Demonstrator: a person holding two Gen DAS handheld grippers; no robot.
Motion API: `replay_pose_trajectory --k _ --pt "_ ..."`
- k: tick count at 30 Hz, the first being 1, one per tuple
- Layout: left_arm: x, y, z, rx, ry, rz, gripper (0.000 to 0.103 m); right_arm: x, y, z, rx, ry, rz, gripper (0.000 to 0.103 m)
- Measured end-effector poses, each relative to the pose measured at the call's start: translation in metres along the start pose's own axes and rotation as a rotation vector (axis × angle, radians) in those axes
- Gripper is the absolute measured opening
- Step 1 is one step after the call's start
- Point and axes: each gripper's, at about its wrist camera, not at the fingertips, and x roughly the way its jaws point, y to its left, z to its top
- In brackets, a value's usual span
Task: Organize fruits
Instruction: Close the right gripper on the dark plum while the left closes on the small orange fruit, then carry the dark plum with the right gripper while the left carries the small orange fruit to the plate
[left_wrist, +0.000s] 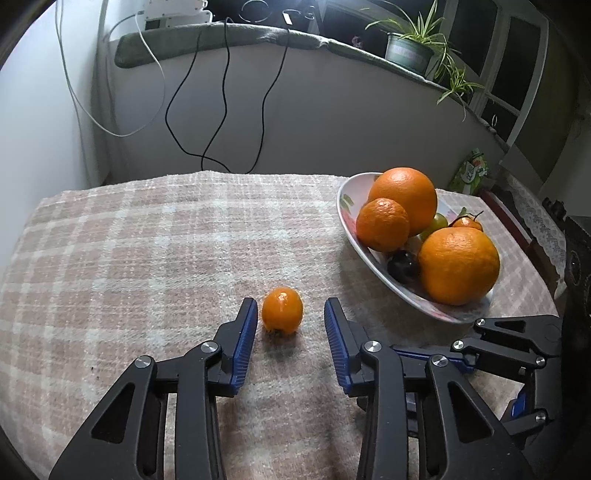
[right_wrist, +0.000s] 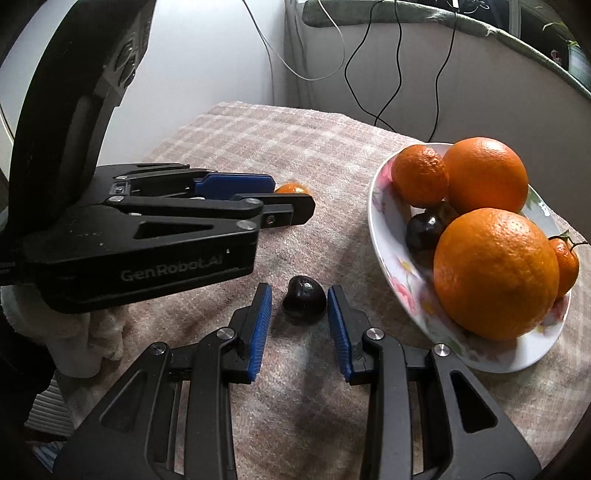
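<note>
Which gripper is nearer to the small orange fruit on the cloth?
Left. The left gripper is open with the small orange fruit between its fingers; the right gripper is further back, open around a dark fruit.

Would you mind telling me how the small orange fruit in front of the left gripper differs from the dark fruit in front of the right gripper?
The small orange kumquat-like fruit is bright orange and oval; the dark glossy cherry-like fruit is almost black and heart-shaped. The orange fruit sits near the left pad of the open left gripper, whereas the dark fruit lies closer to the right pad of the open right gripper. Both rest ungrasped on the checked pink cloth, outside the white floral bowl.
</note>
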Motion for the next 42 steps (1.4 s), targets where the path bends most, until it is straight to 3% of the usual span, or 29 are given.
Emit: replay_pose_trajectory --k 5,12,24,42 --pt "0.004 0.004 0.001 -0.005 0.009 0.001 0.033 0.003 0.003 0.002 -0.010 0.005 -0.009 0.033" --pt "0.010 0.006 0.001 -0.003 0.025 0.004 0.022 0.005 0.003 0.004 -0.008 0.010 -0.023 0.026" --pt "-0.005 -0.002 -0.002 0.018 -0.010 0.027 0.022 -0.003 0.000 0.000 0.010 -0.016 -0.007 0.025" --pt "-0.048 -0.026 0.000 0.073 -0.116 0.026 0.022 -0.052 -0.007 -0.013 0.032 -0.090 0.042 0.025"
